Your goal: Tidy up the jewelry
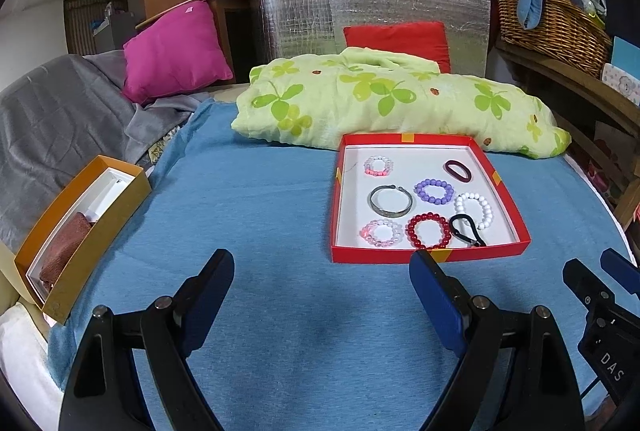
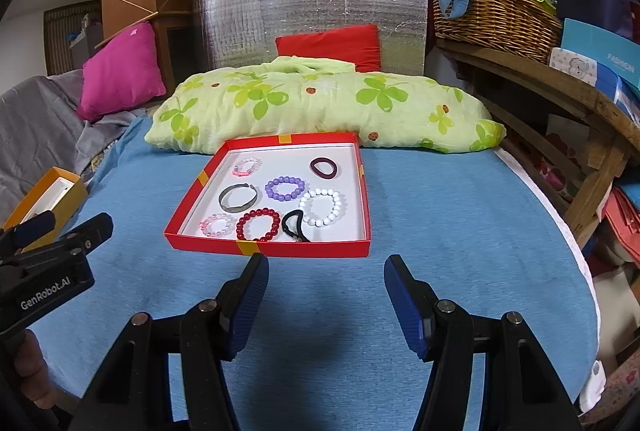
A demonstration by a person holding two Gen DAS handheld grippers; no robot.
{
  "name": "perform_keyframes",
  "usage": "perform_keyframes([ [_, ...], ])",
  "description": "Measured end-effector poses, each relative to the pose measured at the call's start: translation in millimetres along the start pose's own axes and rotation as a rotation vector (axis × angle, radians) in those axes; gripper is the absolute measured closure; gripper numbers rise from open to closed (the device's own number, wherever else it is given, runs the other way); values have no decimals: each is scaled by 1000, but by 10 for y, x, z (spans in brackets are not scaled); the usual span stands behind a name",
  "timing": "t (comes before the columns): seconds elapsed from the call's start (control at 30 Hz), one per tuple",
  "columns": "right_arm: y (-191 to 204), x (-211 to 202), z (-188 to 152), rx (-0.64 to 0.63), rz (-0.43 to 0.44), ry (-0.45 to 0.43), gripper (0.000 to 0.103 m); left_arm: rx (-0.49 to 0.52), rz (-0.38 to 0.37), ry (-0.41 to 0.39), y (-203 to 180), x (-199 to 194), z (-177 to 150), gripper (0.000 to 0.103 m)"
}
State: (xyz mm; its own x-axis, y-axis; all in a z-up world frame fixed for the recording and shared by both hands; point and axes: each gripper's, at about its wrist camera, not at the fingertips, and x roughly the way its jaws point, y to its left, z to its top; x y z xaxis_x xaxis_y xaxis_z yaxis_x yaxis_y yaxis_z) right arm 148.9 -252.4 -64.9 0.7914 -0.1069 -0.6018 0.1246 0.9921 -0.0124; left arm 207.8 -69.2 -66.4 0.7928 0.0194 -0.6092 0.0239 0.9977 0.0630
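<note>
A red tray (image 1: 508,187) (image 2: 366,187) sits on the blue cloth and holds several bracelets and hair ties: a red bead bracelet (image 1: 428,230) (image 2: 258,225), a white one (image 1: 474,209) (image 2: 323,207), a purple one (image 1: 434,191) (image 2: 285,187), a metal bangle (image 1: 390,199) (image 2: 238,198) and a black hair tie (image 1: 466,229) (image 2: 295,225). An orange box (image 1: 100,231) (image 2: 76,197) with a brown cloth stands at the left. My left gripper (image 1: 322,289) is open and empty, short of the tray. My right gripper (image 2: 326,291) is open and empty, just before the tray's near edge.
A green clover-print quilt (image 1: 384,99) (image 2: 320,99) lies right behind the tray. A pink cushion (image 1: 176,51) and grey blanket (image 1: 60,119) are at the left. A wooden shelf with a wicker basket (image 2: 496,19) stands at the right.
</note>
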Motion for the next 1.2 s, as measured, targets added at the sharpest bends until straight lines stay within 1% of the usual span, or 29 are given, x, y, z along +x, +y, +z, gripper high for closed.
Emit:
perform_keyframes([
  [0.33, 50, 22, -4, 0, 4, 2, 39, -4, 10, 5, 48, 21, -3, 13],
  [0.63, 50, 56, -4, 7, 7, 7, 39, -2, 13, 12, 14, 42, -6, 13],
  [0.97, 33, 86, 1, 15, 11, 10, 39, 0, 1, 14, 2, 44, -4, 13],
  [1.2, 34, 85, 1, 16, 11, 10, 39, -3, 7, 17, 15, 33, -2, 13],
])
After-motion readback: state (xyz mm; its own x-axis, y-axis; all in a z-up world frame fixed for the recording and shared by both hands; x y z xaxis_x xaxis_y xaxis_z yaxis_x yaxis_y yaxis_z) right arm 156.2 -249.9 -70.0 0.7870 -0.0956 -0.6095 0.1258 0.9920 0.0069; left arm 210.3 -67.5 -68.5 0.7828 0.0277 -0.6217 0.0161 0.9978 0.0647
